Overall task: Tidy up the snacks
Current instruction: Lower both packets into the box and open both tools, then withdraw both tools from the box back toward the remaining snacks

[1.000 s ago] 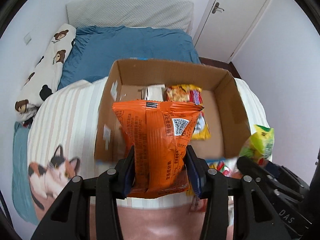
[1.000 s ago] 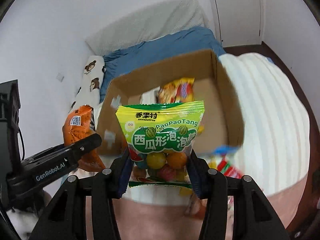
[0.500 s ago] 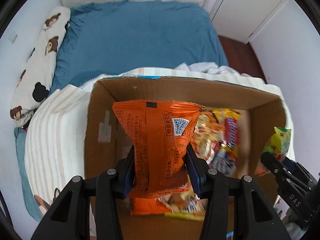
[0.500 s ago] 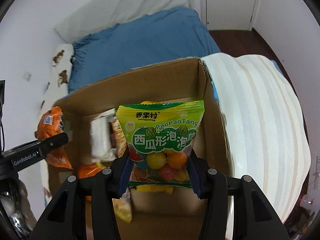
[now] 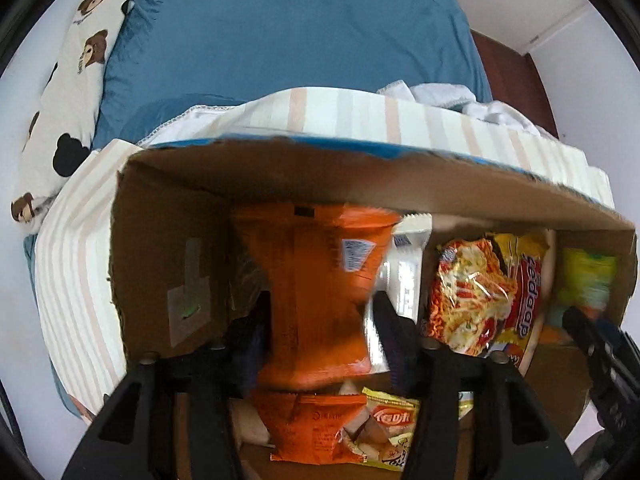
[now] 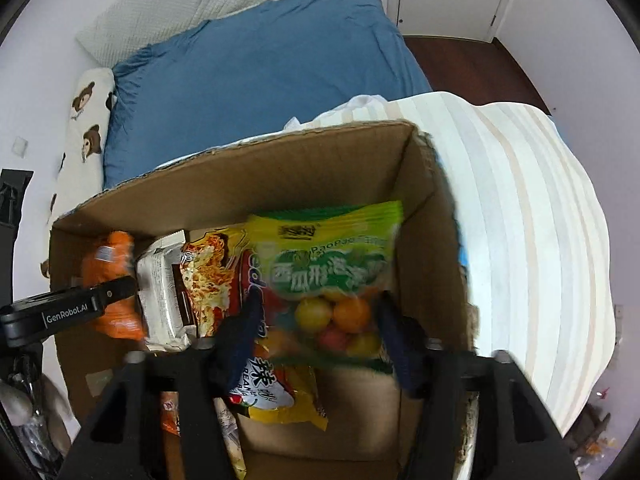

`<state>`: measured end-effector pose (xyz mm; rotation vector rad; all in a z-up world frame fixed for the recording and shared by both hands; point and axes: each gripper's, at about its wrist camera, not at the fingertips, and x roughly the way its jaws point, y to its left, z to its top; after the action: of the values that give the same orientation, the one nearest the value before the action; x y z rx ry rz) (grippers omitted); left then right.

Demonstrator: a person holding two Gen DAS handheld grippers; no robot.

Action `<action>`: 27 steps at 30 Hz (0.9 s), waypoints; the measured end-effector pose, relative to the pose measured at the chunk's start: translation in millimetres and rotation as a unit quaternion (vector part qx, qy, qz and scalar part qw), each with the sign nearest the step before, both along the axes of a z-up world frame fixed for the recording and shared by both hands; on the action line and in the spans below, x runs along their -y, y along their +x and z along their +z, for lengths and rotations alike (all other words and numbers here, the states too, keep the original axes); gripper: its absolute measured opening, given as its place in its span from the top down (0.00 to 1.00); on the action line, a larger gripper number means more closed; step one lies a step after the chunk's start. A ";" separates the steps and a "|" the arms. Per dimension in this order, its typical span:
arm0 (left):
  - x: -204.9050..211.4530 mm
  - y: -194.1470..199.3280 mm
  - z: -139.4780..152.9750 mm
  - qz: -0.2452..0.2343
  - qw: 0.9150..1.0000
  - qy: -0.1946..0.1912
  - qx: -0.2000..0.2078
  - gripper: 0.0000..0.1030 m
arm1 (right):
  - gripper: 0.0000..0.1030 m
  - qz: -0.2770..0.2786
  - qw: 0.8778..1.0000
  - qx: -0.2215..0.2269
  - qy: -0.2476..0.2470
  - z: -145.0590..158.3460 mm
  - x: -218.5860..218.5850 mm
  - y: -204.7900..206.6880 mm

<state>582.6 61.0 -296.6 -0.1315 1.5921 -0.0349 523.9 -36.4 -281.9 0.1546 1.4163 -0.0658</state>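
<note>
My left gripper [image 5: 320, 320] is shut on an orange snack bag [image 5: 316, 280] and holds it inside the cardboard box [image 5: 168, 240], near its left wall. My right gripper [image 6: 320, 320] is shut on a green candy bag [image 6: 328, 272] of coloured balls, held inside the same box [image 6: 432, 216] near its right wall. The orange bag also shows in the right wrist view [image 6: 108, 280], and the green bag in the left wrist view [image 5: 586, 276].
In the box lie a yellow-red noodle pack [image 5: 488, 292], a white packet [image 6: 160, 292], another orange bag [image 5: 312, 428] and a yellow pack [image 6: 280, 400]. The box sits on a striped blanket [image 6: 520, 200] by a blue bed [image 5: 280, 40].
Both grippers have moved forward and down from above the box into it, each still holding its bag. The box walls now surround both bags.
</note>
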 end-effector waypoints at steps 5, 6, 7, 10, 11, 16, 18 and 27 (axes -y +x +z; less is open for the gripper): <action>-3.5 -2.9 13.4 0.001 1.000 -0.009 0.025 0.12 | 0.08 0.015 1.000 0.005 -0.010 3.5 -15.3 1.1; -3.7 -3.6 15.8 0.002 1.000 -0.011 0.027 0.12 | 0.08 0.015 1.000 0.005 -0.008 4.0 -16.4 0.4; -4.2 -4.6 18.9 0.003 0.999 -0.014 0.030 0.12 | 0.07 0.015 1.000 0.005 -0.006 5.9 -16.1 0.0; -4.6 -9.8 28.5 0.001 0.999 -0.017 0.039 0.12 | 0.07 0.018 1.000 0.009 -0.002 10.8 -14.0 -3.7; -4.5 -11.8 31.5 0.001 0.999 -0.020 0.043 0.12 | 0.07 0.019 1.000 0.011 0.001 13.5 -14.8 -6.0; -0.1 -33.4 51.4 -0.009 0.997 -0.027 0.070 0.12 | 0.06 0.025 0.999 0.034 0.004 30.1 -18.5 -24.8; 2.3 -46.1 60.0 -0.015 0.995 -0.017 0.092 0.12 | 0.06 0.027 0.999 0.042 0.008 35.6 -22.2 -34.8; -6.4 -125.2 88.7 0.007 0.984 -0.009 0.175 0.12 | 0.06 0.045 0.994 0.102 -0.011 62.7 -37.1 -98.1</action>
<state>457.4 67.4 -207.8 -0.1416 1.2394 -0.0586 425.8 0.7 -219.2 0.0773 1.2157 0.0091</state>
